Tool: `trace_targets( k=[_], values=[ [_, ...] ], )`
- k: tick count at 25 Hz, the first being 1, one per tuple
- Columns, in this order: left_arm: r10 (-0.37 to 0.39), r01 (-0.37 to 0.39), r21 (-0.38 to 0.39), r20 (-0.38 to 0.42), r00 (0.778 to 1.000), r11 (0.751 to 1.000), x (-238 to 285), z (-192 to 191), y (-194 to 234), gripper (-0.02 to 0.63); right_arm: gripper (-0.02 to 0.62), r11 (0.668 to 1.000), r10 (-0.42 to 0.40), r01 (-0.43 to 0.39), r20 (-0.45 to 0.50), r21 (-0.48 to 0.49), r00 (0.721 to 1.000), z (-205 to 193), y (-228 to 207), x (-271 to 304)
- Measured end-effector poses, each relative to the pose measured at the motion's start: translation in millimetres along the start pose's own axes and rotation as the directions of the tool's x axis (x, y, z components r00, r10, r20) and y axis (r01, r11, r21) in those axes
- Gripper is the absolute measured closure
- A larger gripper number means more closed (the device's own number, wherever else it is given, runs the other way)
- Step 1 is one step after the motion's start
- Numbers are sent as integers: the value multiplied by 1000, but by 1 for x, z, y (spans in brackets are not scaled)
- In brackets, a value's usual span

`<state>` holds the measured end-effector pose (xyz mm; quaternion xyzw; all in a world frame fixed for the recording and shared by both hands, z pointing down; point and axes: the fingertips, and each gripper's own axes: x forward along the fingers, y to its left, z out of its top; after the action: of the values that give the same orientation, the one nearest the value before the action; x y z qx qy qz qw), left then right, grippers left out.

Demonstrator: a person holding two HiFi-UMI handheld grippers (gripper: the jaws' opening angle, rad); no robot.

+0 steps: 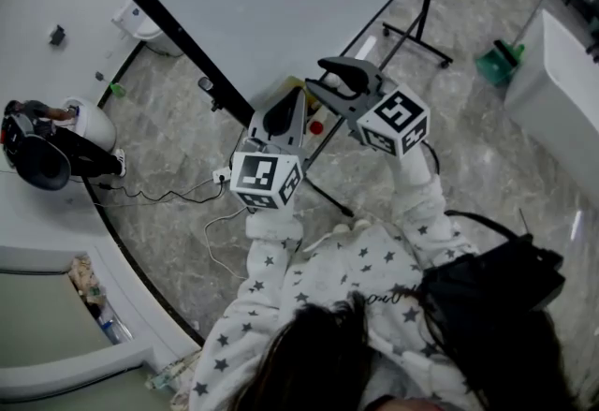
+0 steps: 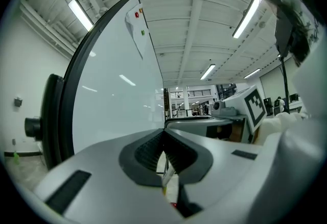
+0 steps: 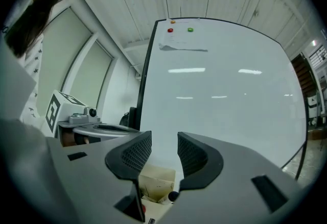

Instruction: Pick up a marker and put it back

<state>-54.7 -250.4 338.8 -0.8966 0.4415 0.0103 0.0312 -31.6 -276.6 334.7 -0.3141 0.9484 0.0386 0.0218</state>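
Beige cardboard is what carries the task's thing: a small open box (image 3: 153, 183) at the bottom edge of the whiteboard (image 3: 225, 90), with the marker (image 3: 173, 196) showing only its dark rounded end at the box's right-hand edge. The right gripper (image 3: 163, 141) hangs just above it, fingers wide apart and nothing between them. The left gripper (image 2: 164, 133) hovers close beside it with its fingers closed tip to tip on nothing.

The main risk I see is a bad bite. So little of the marker shows that the wide fingers could come down astride the box wall and close on cardboard, or catch only the rounded end, which would likely squirt out sideways. The box looks light, so a finger landing on its rim could tip it or shove it off the board's edge, spilling whatever else lies inside, including a small red thing (image 3: 144, 209) at its near corner. The two grippers are also near enough that a sideways correction could knock one into the other.
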Motion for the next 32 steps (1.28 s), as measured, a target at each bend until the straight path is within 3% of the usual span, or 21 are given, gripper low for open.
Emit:
trace_targets(
  k=[3, 5, 8, 15, 32],
  values=[
    [-12, 12, -1, 8, 1000, 1000, 2, 13, -8, 604, 431, 1000, 7, -7, 22, -2, 1000, 18, 5, -9],
    [-21, 21, 2, 17, 1000, 1000, 1, 20, -12, 604, 516, 1000, 1, 0, 28, -13, 1000, 27, 7, -12],
    [-31, 31, 2, 24, 999, 1000, -2, 27, -14, 604, 588, 1000, -4, 5, 38, -16, 999, 35, 13, -16],
    [-64, 63, 9, 18, 998, 998, -5, 37, -22, 604, 588, 1000, 0, 1, 37, -7, 999, 46, 20, -20],
    [-76, 76, -11, -2, 997, 997, 13, 30, -29, 604, 589, 1000, -18, 18, 2, 22, 1000, 32, -1, -23]
  ],
)
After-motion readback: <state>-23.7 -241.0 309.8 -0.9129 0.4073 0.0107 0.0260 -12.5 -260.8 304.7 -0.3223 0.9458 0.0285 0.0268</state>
